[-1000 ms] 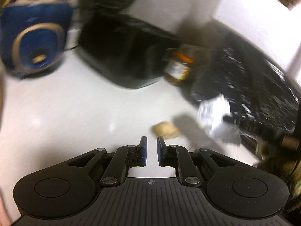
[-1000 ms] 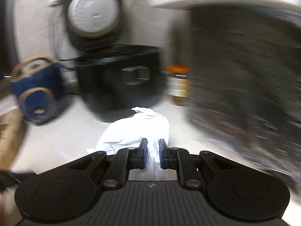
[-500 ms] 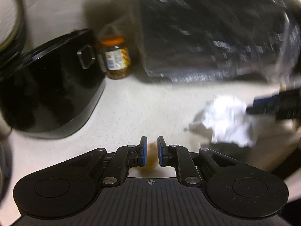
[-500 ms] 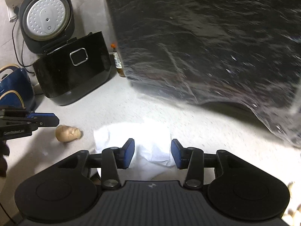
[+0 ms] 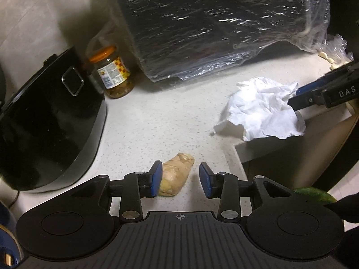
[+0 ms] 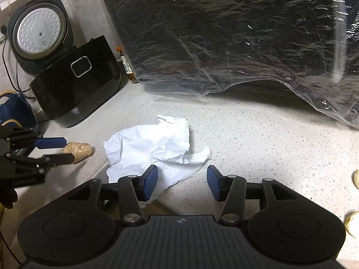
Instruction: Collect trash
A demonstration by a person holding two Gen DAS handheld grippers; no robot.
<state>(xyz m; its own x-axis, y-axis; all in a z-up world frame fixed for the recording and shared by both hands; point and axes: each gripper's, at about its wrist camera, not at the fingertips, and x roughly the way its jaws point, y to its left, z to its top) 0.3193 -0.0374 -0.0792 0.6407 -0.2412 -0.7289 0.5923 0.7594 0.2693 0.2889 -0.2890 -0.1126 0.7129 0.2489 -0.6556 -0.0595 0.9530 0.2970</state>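
Observation:
A tan, knobbly lump of ginger point(image 5: 177, 172) lies on the speckled counter point(image 5: 157, 123), between the fingers of my left gripper point(image 5: 180, 179). Those jaws are opening; the left pad is close against the lump and the right pad stands clear of it. The right wrist view shows the same lump point(image 6: 82, 149) at the left gripper's point(image 6: 69, 149) tips. A crumpled white paper towel point(image 6: 154, 145) lies in front of my right gripper point(image 6: 182, 182), its near edge between the opening jaws, pads not pressing. From the left wrist view, the towel point(image 5: 262, 109) lies at the right gripper's point(image 5: 294, 95) tips.
A black rice cooker point(image 6: 74, 89) with its lid point(image 6: 38, 33) up stands at the left, an orange-lidded jar point(image 5: 114, 76) beside it. A large black appliance under plastic film point(image 6: 235, 33) fills the back. Garlic cloves point(image 5: 325, 56) lie far right. The counter's edge point(image 5: 258, 154) steps down by the towel.
Both grippers were shut and have opened. The left has swung down over the ginger, which now lies between its fingers. The right has come down over the paper towel.

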